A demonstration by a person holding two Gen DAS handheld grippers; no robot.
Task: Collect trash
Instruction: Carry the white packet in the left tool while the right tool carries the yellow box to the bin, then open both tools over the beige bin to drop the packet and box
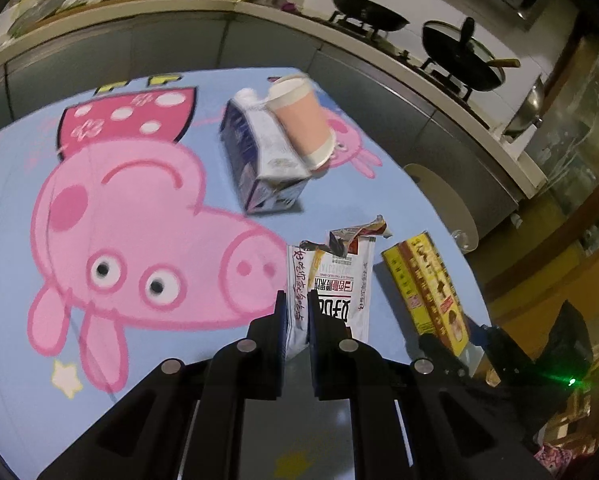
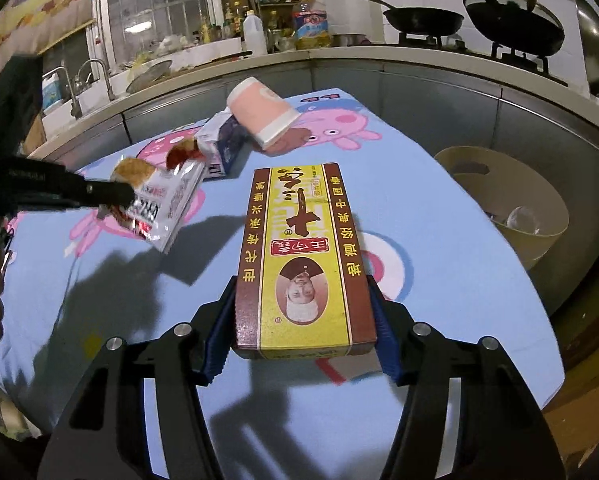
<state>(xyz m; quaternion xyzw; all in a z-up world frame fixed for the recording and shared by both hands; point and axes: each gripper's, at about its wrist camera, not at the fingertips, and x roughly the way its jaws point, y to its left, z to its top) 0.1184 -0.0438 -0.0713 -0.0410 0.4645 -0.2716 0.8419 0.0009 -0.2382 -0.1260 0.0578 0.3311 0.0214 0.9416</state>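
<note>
Kitchen, cartoon tablecloth (image 2: pixel 439 184). Yellow box (image 2: pixel 303 256) lies flat, long axis along right gripper (image 2: pixel 302 320), whose jaws straddle its near end without visible pinch. Left gripper (image 1: pixel 297 320) clamps torn wrapper (image 1: pixel 331 280). Bin (image 2: pixel 539 184) right.

Table (image 2: pixel 439 320) bears box (image 2: pixel 303 256); carton (image 1: pixel 255 152).
</note>
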